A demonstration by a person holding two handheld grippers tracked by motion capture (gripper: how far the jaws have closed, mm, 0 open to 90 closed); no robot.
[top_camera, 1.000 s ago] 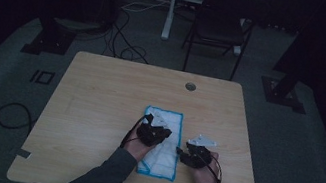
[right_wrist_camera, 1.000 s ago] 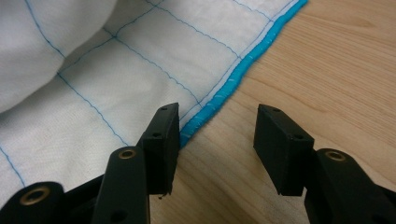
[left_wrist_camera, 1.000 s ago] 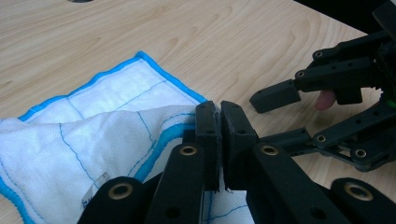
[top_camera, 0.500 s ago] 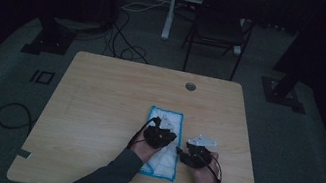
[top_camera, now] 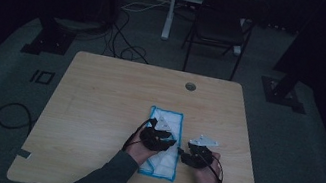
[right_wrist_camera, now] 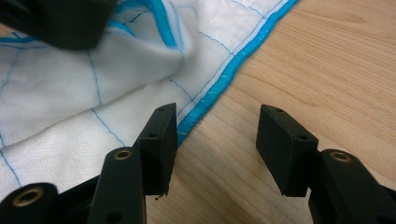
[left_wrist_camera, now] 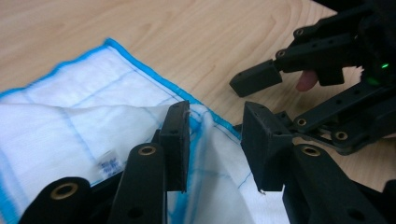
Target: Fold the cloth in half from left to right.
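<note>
A white cloth point(top_camera: 169, 120) with a blue border lies flat on the wooden table point(top_camera: 96, 110), right of centre. My left gripper point(top_camera: 168, 142) rests over its middle. In the left gripper view the left gripper point(left_wrist_camera: 217, 121) is open and its jaws have just been opening. A raised fold of the cloth point(left_wrist_camera: 70, 107) stands between them and leans on the left jaw. My right gripper point(top_camera: 184, 153) sits at the cloth's right edge. In the right gripper view the right gripper point(right_wrist_camera: 217, 116) is open, straddling the blue hem of the cloth point(right_wrist_camera: 70, 93) and bare wood.
A round cable hole point(top_camera: 191, 86) sits near the table's far edge. A dark folding chair point(top_camera: 223, 26) stands behind the table. Cables point(top_camera: 12, 113) lie on the floor at left. The right gripper point(left_wrist_camera: 327, 70) faces the left one closely.
The left hand has shifted a little to the right and nearer over the cloth, towards the right gripper. The right hand has stayed put.
</note>
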